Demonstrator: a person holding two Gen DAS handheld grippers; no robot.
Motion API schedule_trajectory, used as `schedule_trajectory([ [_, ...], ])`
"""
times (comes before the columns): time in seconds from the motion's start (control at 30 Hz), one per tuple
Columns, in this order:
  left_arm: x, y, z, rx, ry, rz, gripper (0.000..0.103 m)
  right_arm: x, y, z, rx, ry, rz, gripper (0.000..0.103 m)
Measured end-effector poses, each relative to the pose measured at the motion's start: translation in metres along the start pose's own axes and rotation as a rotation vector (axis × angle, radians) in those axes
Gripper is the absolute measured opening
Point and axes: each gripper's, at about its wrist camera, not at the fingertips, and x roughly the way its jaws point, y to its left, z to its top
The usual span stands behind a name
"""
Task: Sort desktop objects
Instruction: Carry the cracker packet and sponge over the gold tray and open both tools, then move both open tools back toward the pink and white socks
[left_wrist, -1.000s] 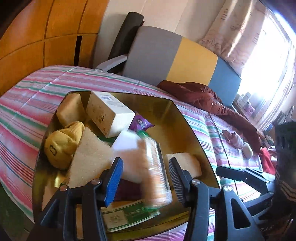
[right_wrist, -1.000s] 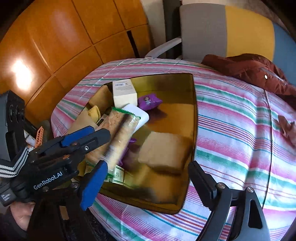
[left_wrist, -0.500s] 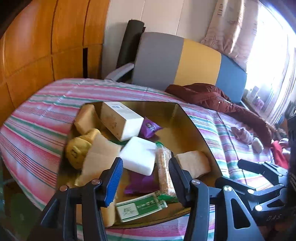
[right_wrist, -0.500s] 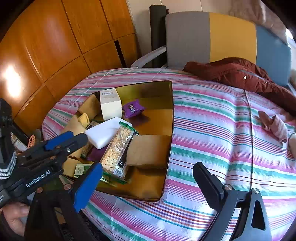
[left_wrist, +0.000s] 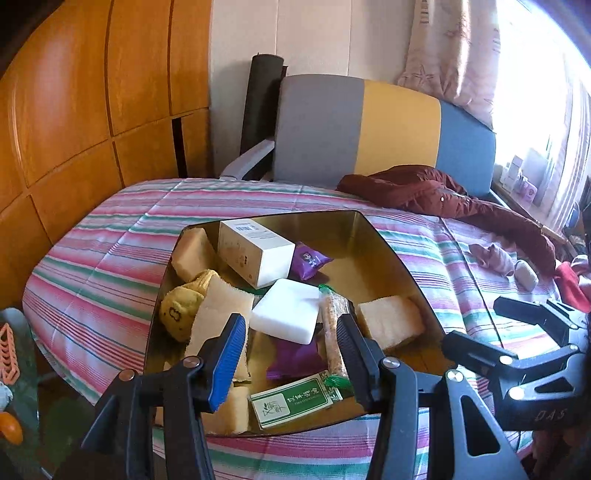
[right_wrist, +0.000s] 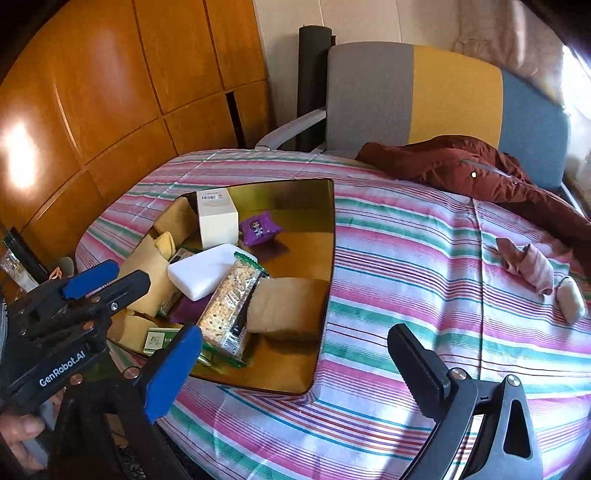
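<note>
Striped pink-and-green cloth (right_wrist: 424, 266) covers a round table, and on it sits a gold tray (right_wrist: 295, 195) crowded with sorted things: a white box (left_wrist: 255, 251) at the tray's far side, a purple snack packet (left_wrist: 308, 260) beside the box, a white block (left_wrist: 286, 315) mid-tray, a cracker pack (right_wrist: 231, 302) leaning on the block, and tan sponges. My left gripper (left_wrist: 291, 347) hangs narrow and empty over the tray's near edge; the right gripper (right_wrist: 295, 354), empty too, is opening wide over the tray's near right corner. I judge the cracker pack just placed, so the next step wants a clean lift away, clear of the tray's raised rim. Beyond the tray's right side the cloth lies open as far as a pink sock (right_wrist: 528, 264) and a brown jacket (right_wrist: 480, 173), leaving room to swing that way.
</note>
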Motion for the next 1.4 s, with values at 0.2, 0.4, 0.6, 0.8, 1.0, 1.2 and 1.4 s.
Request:
schedule_trajectory([
  [0.2,-0.002,-0.008,-0.001,0.020,0.000,-0.001,0.052,-0.004,-0.016,-0.004,0.033,-0.002,-0.031,0.101],
  [0.4,-0.004,-0.017,-0.002,0.041,0.003,-0.011,0.052,-0.009,-0.032,-0.007,0.055,-0.002,-0.065,0.102],
  [0.6,0.000,-0.023,-0.004,0.056,0.026,-0.020,0.052,-0.011,-0.044,-0.010,0.047,0.010,-0.122,0.102],
  [0.8,0.000,-0.029,-0.004,0.074,0.022,-0.032,0.052,-0.011,-0.068,-0.013,0.068,0.041,-0.176,0.102],
  [1.0,0.002,-0.036,-0.005,0.084,0.033,-0.065,0.052,-0.008,-0.106,-0.015,0.148,0.086,-0.199,0.103],
  [1.2,0.002,-0.045,-0.006,0.093,0.036,-0.106,0.052,-0.015,-0.163,-0.017,0.262,0.111,-0.242,0.103],
  [1.4,0.005,-0.053,-0.006,0.104,0.046,-0.134,0.052,-0.029,-0.228,-0.026,0.402,0.115,-0.314,0.103],
])
